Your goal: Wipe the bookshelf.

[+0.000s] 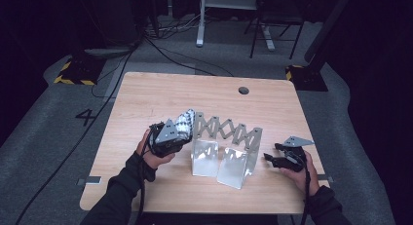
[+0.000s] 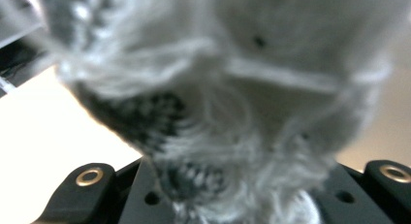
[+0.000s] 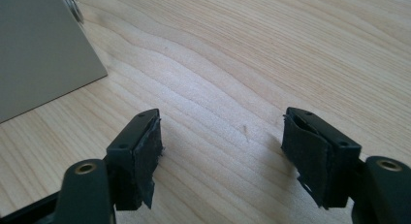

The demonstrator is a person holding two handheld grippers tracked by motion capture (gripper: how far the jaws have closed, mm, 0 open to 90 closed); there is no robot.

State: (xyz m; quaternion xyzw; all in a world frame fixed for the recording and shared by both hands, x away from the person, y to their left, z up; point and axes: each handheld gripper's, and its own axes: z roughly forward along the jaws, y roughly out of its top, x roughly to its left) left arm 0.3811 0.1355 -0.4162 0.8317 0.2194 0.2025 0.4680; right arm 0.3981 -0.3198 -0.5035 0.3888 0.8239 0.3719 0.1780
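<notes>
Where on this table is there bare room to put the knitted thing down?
Bare wood runs along the table's far side, between the cable hole and the metal folding rack, and along the near edge. The middle is crowded: the rack sits between the left gripper, shut on the knitted cloth, and the open right gripper.

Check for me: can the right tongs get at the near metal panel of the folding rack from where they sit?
Probably yes. The right tongs stand open, nothing between them, with bare table up to the metal panel. The left tongs hold the knitted cloth on the rack's far side.
</notes>
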